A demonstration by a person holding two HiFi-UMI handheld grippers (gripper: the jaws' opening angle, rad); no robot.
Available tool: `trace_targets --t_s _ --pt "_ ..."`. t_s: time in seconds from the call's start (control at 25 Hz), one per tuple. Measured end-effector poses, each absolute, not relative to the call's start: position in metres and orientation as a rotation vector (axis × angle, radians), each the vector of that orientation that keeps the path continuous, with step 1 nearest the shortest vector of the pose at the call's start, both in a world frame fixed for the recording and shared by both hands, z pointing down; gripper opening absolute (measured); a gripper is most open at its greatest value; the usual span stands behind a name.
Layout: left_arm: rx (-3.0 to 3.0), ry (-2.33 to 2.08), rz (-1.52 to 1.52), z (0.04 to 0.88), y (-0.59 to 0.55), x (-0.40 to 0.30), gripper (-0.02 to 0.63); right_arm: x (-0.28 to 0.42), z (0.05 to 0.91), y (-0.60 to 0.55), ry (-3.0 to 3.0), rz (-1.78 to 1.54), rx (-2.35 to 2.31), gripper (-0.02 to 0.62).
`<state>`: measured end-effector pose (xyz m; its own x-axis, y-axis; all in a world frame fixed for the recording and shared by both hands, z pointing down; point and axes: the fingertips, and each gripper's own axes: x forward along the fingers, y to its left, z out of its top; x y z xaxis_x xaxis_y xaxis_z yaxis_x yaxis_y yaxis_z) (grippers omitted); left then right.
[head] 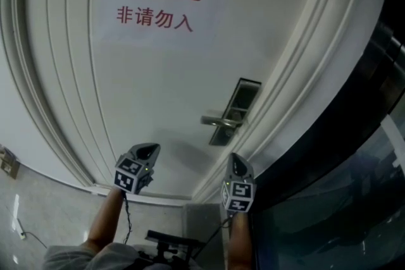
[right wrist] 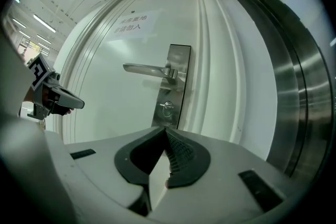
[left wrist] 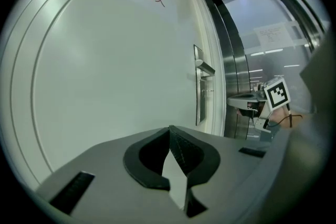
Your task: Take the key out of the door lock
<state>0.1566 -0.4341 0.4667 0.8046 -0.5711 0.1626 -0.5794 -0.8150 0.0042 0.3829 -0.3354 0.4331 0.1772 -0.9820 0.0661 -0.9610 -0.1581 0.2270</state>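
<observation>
A steel lock plate (right wrist: 173,86) with a lever handle (right wrist: 149,70) sits on the white door (head: 158,85). Below the handle, the key (right wrist: 167,107) sticks out of the keyhole, its round head facing me. In the right gripper view my right gripper (right wrist: 165,131) points at the plate from a short way off, shut and holding nothing. My left gripper (left wrist: 169,129) is also shut and holds nothing; it faces bare door panel left of the plate (left wrist: 199,86). In the head view both grippers, left (head: 147,150) and right (head: 237,164), hang below the handle (head: 221,120). The key is too small to make out there.
A paper sign with red characters (head: 158,3) is stuck on the upper door. The moulded white door frame (head: 304,85) runs along the right of the lock. Beyond it stands a dark metal and glass partition (head: 354,155). A tiled floor (head: 38,218) lies below.
</observation>
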Motion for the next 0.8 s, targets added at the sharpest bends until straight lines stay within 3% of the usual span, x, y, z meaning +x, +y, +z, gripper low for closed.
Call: trace_targets --t_s 0.44,0.8 --pt "2.905 -0.984 0.227 0.467 -0.445 0.142 -0.008 0.38 0.408 -0.36 -1.696 -0.396 2.096 0.02" --pt "2.888 -1.004 0.207 0.466 -0.451 0.136 -0.008 0.38 0.402 -0.378 -1.564 -0.518 1.941 0.109"
